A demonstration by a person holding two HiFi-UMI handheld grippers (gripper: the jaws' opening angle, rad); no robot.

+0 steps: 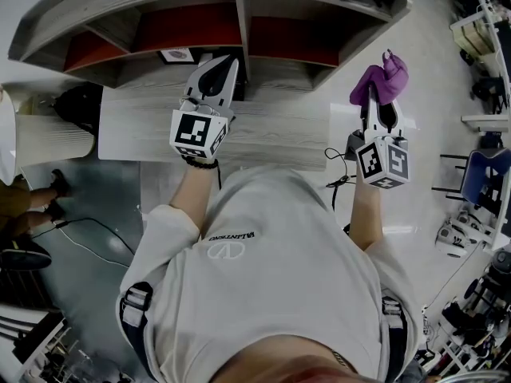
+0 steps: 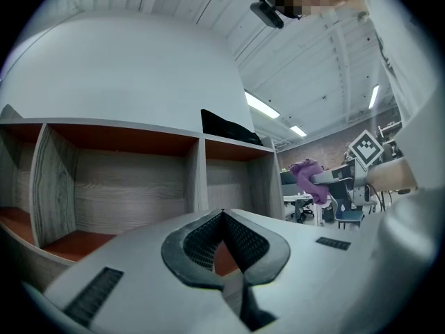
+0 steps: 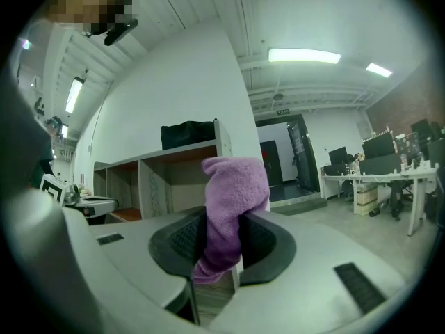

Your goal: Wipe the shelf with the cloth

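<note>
**Ana:** What is the cloth (image 3: 233,207) like?

**Ben:** It is purple and fluffy. It is all bunched up and pinched tight between the jaws of the right gripper (image 3: 221,236). A fat lump pokes out past the tips, and a small end hangs down behind the pinch.

**Ana:** Does it touch the shelf (image 1: 243,22)?

**Ben:** No. The shelf stands ahead of that gripper and off to its left, apart from the cloth.

**Ana:** And how does the shelf look?

**Ben:** It is pale grey wood with red-brown floors inside. Upright walls split it into open boxes. It stands right in front of the left gripper (image 2: 222,216).
</note>
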